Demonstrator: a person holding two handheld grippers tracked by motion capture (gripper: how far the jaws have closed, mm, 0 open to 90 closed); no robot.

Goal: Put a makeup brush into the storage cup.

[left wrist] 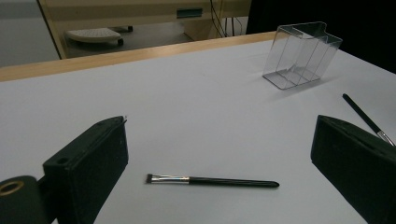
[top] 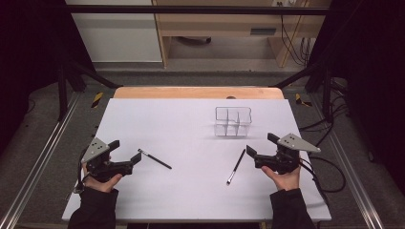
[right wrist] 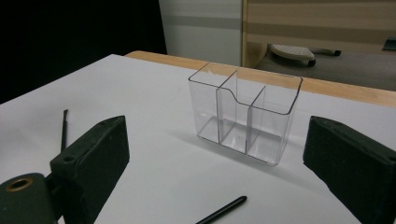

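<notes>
Two thin black makeup brushes lie flat on the white table (top: 181, 200). The left brush (top: 154, 159) rests just right of my left gripper (top: 126, 151), whose jaws stand wide apart with nothing between them. In the left gripper view this brush (left wrist: 212, 181) lies crosswise just past the open jaws of that gripper (left wrist: 219, 123). The right brush (top: 236, 166) sits left of my right gripper (top: 260, 144), also open and empty. A clear plastic organizer (top: 233, 121) with several compartments stands upright behind it, and in the right gripper view the organizer (right wrist: 245, 114) stands straight ahead of the right gripper (right wrist: 218, 122).
A wooden edge (top: 198, 92) runs along the table's far side. Metal rails (top: 43, 148) flank the table, and cables (top: 329, 167) trail at the right. Beyond are a floor and wooden furniture (top: 224, 24).
</notes>
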